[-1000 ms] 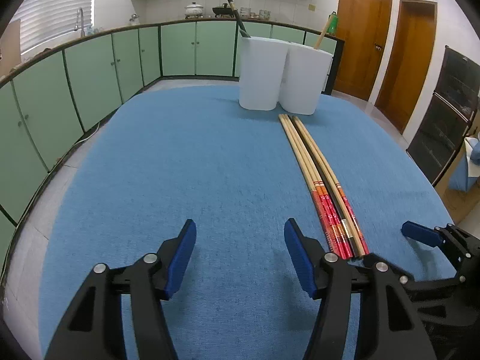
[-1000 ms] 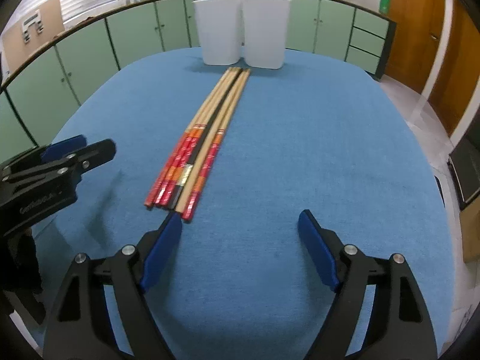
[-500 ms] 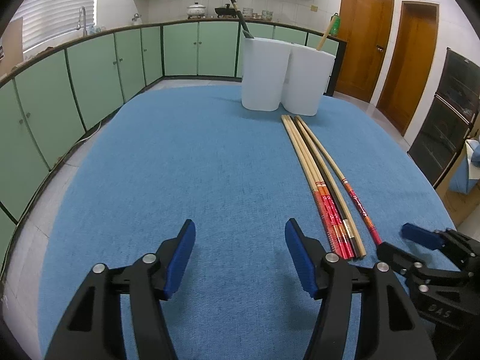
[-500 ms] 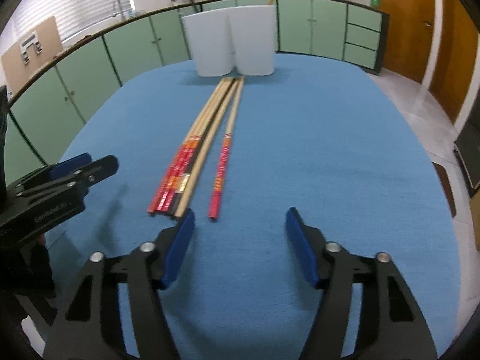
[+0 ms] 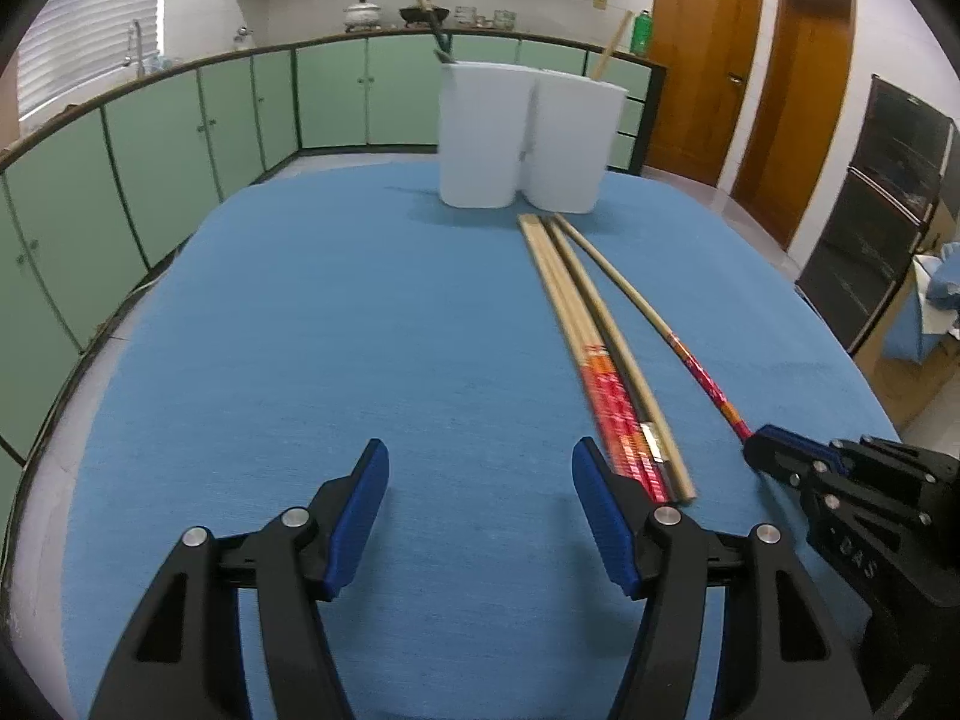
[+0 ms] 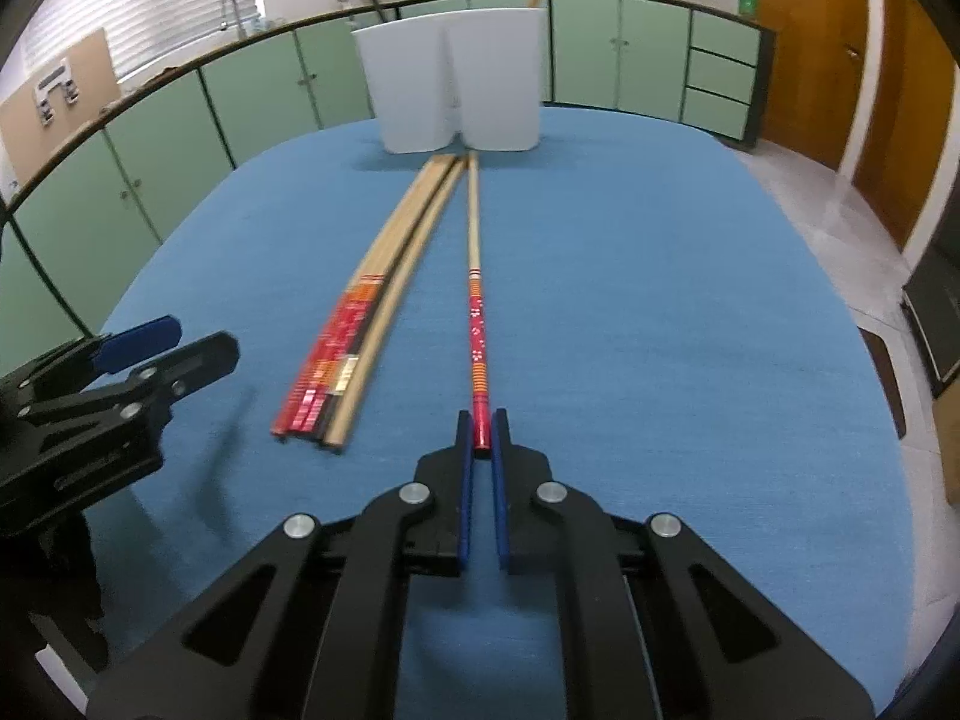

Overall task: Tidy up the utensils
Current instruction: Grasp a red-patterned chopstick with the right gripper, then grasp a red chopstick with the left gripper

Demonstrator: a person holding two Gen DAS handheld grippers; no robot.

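Note:
Several long chopsticks with red ends (image 6: 372, 306) lie bundled on the blue table cloth (image 6: 660, 312); they also show in the left wrist view (image 5: 606, 354). One single chopstick (image 6: 477, 306) lies apart to their right. My right gripper (image 6: 482, 429) is shut on its red near end; it also shows in the left wrist view (image 5: 757, 441). My left gripper (image 5: 477, 483) is open and empty, just left of the bundle's near ends. Two white holders (image 5: 480, 135) (image 5: 570, 144) stand at the far end, each with a utensil inside.
Green cabinets (image 5: 150, 144) curve round the left and back. Wooden doors (image 5: 702, 54) and a dark oven (image 5: 882, 204) are at the right. The table edge drops off on the right side (image 6: 888, 396).
One chopstick was drawn out to the right of the bundle. My right gripper moved over its red end and shut on it. My left gripper stayed open in place.

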